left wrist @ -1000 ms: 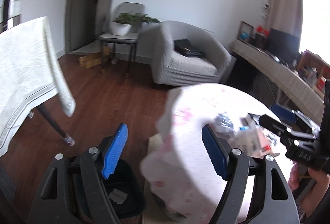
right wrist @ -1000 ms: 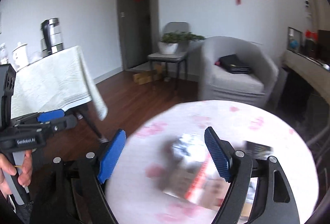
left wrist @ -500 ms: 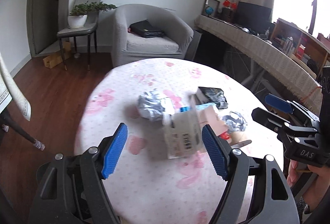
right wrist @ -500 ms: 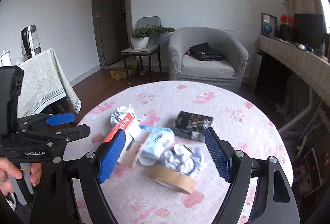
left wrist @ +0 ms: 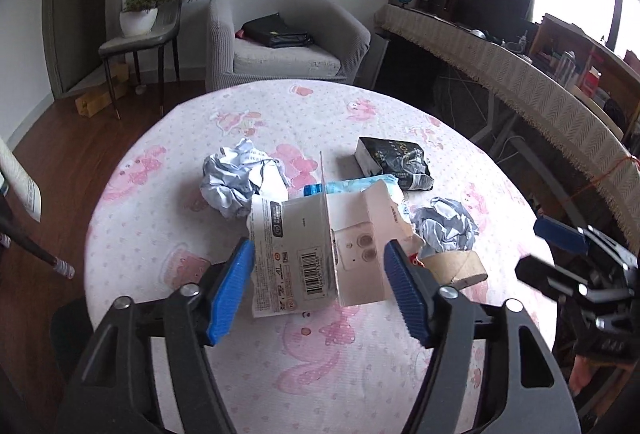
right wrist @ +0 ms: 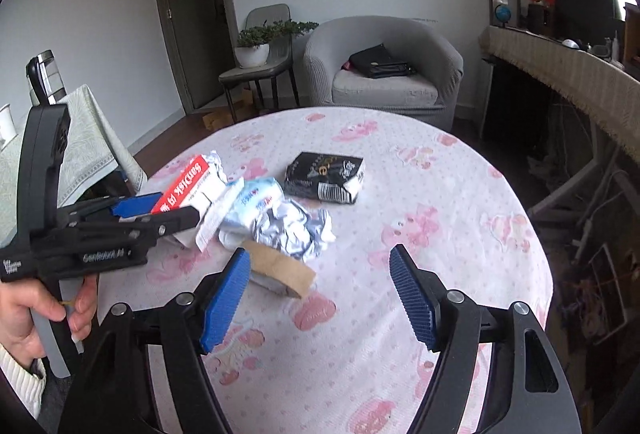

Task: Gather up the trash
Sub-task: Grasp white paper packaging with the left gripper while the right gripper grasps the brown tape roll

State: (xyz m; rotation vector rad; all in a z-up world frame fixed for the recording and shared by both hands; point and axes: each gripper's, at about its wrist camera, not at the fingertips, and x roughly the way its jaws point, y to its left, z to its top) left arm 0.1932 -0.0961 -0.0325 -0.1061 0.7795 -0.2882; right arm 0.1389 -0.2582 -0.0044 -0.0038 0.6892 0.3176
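Observation:
Trash lies in a heap on the round table with a pink-patterned cloth (left wrist: pixel 168 234). A white card package (left wrist: pixel 316 246) stands between the fingers of my open left gripper (left wrist: pixel 320 286), not clamped. Beside it lie a crumpled paper ball (left wrist: pixel 236 178), a second crumpled ball (left wrist: pixel 444 226), a black packet (left wrist: pixel 394 158), a blue-white wrapper (right wrist: pixel 252 202) and a cardboard tape roll (right wrist: pixel 280 270). My right gripper (right wrist: pixel 320 294) is open and empty, just right of the tape roll. The left gripper also shows in the right wrist view (right wrist: pixel 160 214), at the red-edged package (right wrist: pixel 188 186).
A grey armchair (left wrist: pixel 280 42) with a black bag stands behind the table. A chair with a potted plant (left wrist: pixel 140 18) is at the back left. A cloth-covered side table (right wrist: pixel 80 150) is to the left, a long counter (left wrist: pixel 520 86) to the right.
Both views swung from the floor and table edge onto the trash heap. Both grippers came in closer over the table; the left one now straddles the white package.

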